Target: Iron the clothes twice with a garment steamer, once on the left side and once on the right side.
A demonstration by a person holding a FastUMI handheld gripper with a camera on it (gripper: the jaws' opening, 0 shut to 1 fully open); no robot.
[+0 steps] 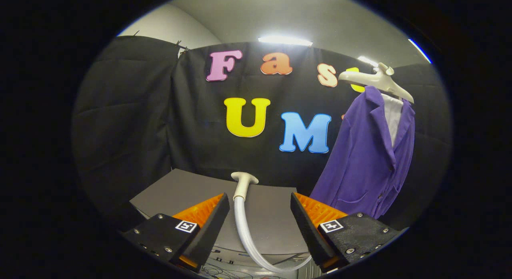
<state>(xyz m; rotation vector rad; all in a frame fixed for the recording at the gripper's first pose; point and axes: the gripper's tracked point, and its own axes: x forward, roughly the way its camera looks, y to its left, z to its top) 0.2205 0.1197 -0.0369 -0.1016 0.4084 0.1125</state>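
Here the tongs [260, 209] gape wide, gripping nothing, the steamer head [244, 185] between them, purple jacket [366, 159] beyond.

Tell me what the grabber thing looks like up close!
The gripper has two wedge-shaped fingers that taper to blunt tips. Their inner faces are ribbed with fine ridges. Each finger sits on a dark, flat block held by small silver screws, and each block carries a little square black-and-white marker. The fingers stand apart, with the steamer's white hose running between them.

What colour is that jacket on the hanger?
Purple, seen clearly in the gripper view: the jacket hangs beyond the open gripper, off to its right.
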